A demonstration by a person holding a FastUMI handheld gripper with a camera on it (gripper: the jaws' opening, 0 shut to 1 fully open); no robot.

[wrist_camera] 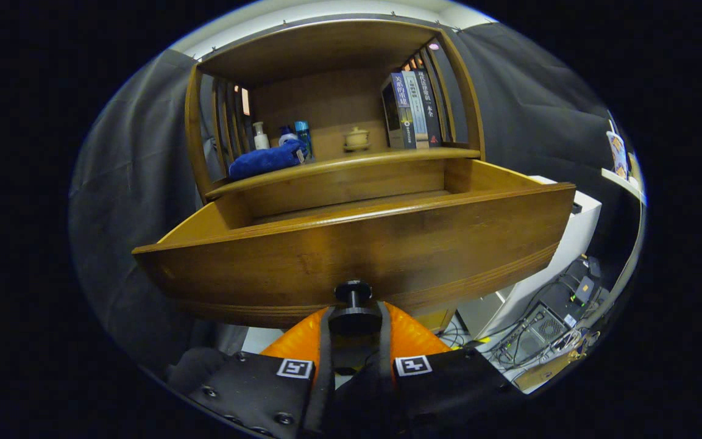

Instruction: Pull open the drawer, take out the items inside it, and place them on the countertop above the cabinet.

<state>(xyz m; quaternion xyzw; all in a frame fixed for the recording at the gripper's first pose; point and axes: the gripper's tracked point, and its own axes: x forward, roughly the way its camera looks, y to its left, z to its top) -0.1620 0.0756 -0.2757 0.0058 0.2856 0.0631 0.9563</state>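
Observation:
A wooden drawer (357, 244) stands pulled far out of the cabinet, its front panel right ahead of me. My gripper (354, 320) is shut on the drawer's dark round knob (354, 305), one finger on each side of it. Little of the drawer's inside shows past the front panel, and nothing in it can be made out. Above the drawer runs the wooden countertop (381, 160). On it lie a blue cloth (265, 160), a white bottle (260, 136), a blue bottle (303, 135), a small lidded jar (357, 139) and several upright books (412, 110).
The cabinet has slatted side walls and a roof over the countertop. A white box-like unit (570, 244) stands to the right of the drawer. Cables and electronic boxes (546, 329) lie on the floor below it. Grey cloth hangs behind.

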